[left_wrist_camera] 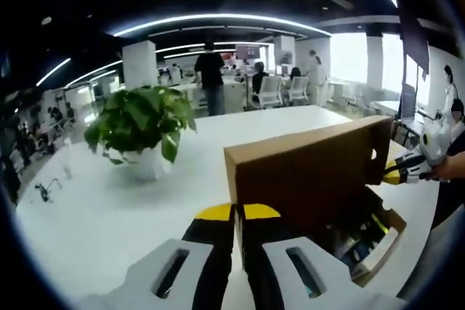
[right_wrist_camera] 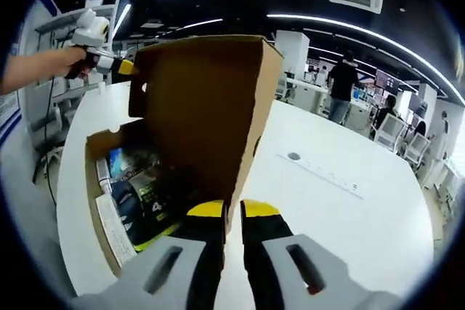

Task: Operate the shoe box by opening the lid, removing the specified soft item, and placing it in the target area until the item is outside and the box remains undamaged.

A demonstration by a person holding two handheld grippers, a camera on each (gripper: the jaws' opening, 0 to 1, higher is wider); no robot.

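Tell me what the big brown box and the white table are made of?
The box looks like cardboard: plain brown, dull, with thin folded flaps and a raw edge on its raised lid. The table looks like a smooth, hard white top, maybe laminate or painted board; its slight sheen under the ceiling lights suggests this, but the pictures can't confirm it.

box contents [right_wrist_camera: 138, 194] dark, blurred, can't id.
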